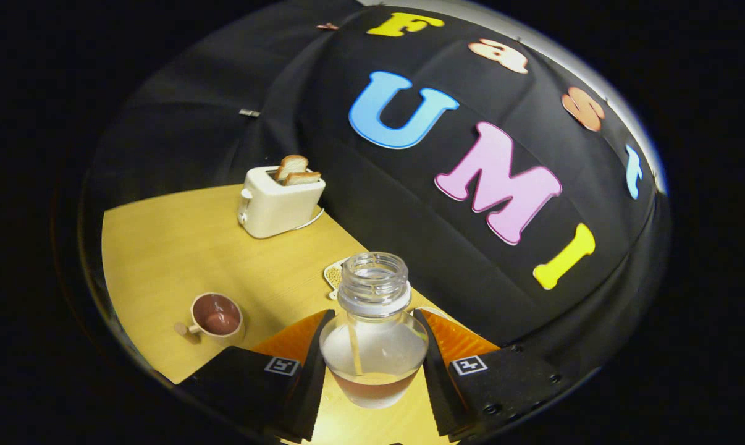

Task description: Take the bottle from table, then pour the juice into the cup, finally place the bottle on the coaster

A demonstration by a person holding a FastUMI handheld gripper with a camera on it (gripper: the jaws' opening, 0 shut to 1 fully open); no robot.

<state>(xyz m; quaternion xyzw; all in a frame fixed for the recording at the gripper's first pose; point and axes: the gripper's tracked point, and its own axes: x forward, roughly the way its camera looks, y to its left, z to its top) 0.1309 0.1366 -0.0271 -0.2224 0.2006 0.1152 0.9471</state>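
Already clamped between both fingers of the gripper (372,371): the bottle (373,337), uncapped, held by its round lower body with only a shallow layer of brown juice left at the bottom. Held above the tabletop (181,247), tilted with the whole view. Stood well to the left, just beyond the left finger: the cup (217,316), upright, handle to the left, seemingly already holding liquid. Peeked out behind the bottle's neck, on the far side: a pale patterned edge, probably the coaster (333,274), mostly hidden. Farther off, near the booth wall: a toaster (278,201) with two slices up.

Judged to be at the placing step. Risks from here: glass slipping in a grip on the curved belly; setting down blind and landing half off the coaster, so tipping; spilling the remaining juice through the open mouth.
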